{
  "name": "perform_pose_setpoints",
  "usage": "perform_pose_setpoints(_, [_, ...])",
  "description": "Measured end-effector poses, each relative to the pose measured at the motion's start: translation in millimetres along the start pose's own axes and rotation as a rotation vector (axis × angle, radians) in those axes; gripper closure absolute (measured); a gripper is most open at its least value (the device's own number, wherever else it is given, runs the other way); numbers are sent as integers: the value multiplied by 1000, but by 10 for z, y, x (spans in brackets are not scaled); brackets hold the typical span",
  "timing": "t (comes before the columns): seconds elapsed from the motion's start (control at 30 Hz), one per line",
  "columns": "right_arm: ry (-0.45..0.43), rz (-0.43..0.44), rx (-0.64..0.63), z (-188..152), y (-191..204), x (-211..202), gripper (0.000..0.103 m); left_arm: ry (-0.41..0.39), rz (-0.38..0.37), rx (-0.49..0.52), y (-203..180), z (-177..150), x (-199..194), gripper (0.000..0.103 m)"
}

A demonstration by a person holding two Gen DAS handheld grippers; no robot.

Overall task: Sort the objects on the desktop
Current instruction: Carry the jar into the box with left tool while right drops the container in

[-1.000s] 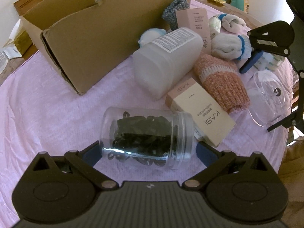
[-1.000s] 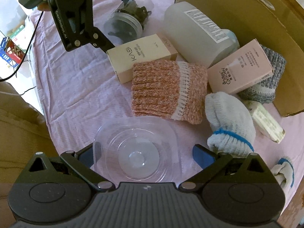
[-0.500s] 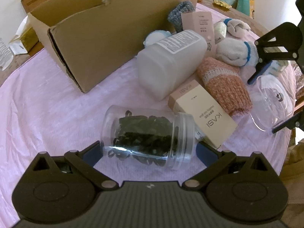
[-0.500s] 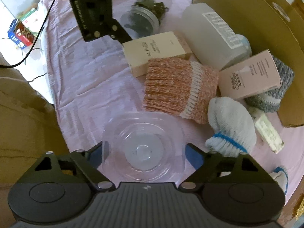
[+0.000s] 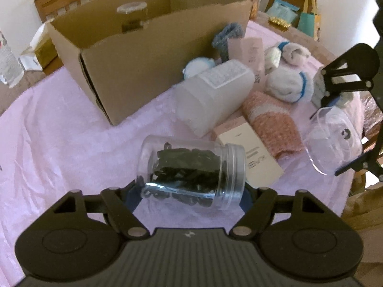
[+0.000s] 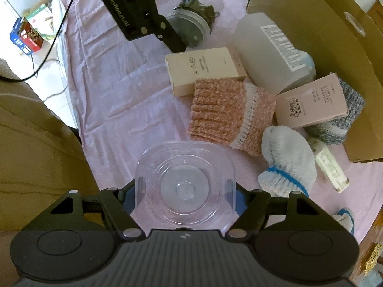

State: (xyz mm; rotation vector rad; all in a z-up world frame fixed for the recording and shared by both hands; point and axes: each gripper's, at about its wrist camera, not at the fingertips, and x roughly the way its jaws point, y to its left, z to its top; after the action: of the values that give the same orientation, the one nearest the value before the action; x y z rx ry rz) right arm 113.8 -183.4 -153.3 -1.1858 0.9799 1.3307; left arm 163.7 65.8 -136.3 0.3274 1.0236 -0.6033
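L wrist view: left gripper (image 5: 190, 195) jaws closing w/ clear jar (image 5: 194, 173) between them. Jar lies on its side on pink cloth (image 5: 59, 143), lid end to the right; blue pads look tight on base and lid, so reads as gripped. Jar about half full of small dark pieces. Cardboard box (image 5: 143, 55) behind, open top; a clear lidded jar shows inside near back wall. Frosted bottle (image 5: 213, 95) on its side just beside box front.

To do well: keep the squeeze end-to-end and square, since round wall may roll; lift level so the lid end doesn't dip.

R wrist view: right gripper (image 6: 185, 197) jaws closing w/ clear square tub (image 6: 185, 186) between them, pads against both side walls. Tub empty, see-through to the cloth. Thin plastic, so judge a light squeeze enough. Pink knit (image 6: 229, 112), white sock (image 6: 287, 165), beige carton (image 6: 203, 69) and pink carton (image 6: 311, 102) lie loose near the box, unsorted.
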Motion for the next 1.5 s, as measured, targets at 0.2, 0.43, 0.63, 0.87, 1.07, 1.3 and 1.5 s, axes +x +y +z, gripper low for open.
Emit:
perform_pose_setpoints(0.2, [-55,-12,23,-10,-97,-234,24,-65,-18,25,-60,166,-339,26])
perform_pose_setpoints(0.43, [-146,-80,45,367,-655,-621,24,-163,-16,-2,-39,545,-585,26])
perform_pose_setpoints(0.63, [-235,-157,81,450,-1038,-922,24,-229,5,-34,66,877,-660,26])
perform_pose_setpoints(0.87, [-297,-213,105,647,-1453,-1125,24,-272,50,-59,230,1260,-548,26])
perform_pose_setpoints(1.07, [-332,-249,117,831,-1798,-1159,24,-255,76,-111,395,1413,-382,26])
perform_pose_setpoints(1.3, [-346,-254,147,978,-2157,-1133,24,-216,87,-144,468,1492,-176,26])
perform_pose_setpoints(1.5, [-324,-199,182,1055,-2371,-953,24,-189,105,-180,513,1521,-42,26])
